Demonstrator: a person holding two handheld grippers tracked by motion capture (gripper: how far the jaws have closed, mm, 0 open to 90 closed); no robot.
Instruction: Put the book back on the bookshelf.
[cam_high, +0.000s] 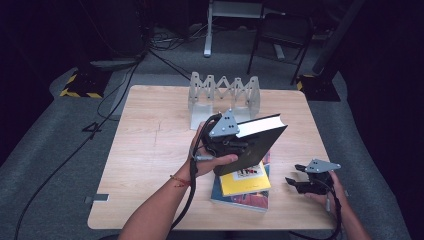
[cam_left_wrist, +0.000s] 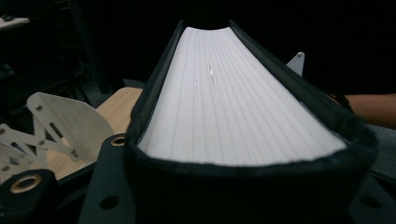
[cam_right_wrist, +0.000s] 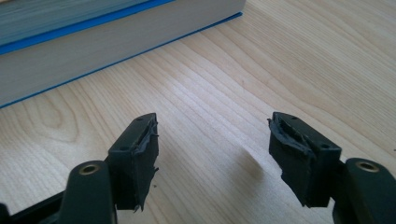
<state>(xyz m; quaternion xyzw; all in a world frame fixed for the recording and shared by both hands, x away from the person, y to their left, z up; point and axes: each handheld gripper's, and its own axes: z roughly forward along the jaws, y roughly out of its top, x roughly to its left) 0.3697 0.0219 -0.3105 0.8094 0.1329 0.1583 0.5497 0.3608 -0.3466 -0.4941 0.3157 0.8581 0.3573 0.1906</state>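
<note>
Left tool (cam_high: 231, 145) clamped on the black hardcover book (cam_high: 257, 142), held tilted above the worktop (cam_high: 150, 165) over the stacked books (cam_high: 243, 187), near the folding rack (cam_high: 223, 92). Right tool (cam_high: 296, 181) jaws apart with nothing between them, low at the right edge.

The black book (cam_high: 255, 145) clamped between the left gripper (cam_left_wrist: 233, 196)'s jaws has a matt, slightly grainy cover and a smooth white paper page block. The table (cam_high: 150, 150) under the right gripper (cam_right_wrist: 212, 154)'s parted fingers is pale wood-grain with a soft sheen, perhaps laminate. Those fingers (cam_right_wrist: 135, 158) are matt black plastic; their inner pads look rough and frayed. Beyond them lies a blue-edged book (cam_right_wrist: 93, 42) with matt paper edges.
</note>
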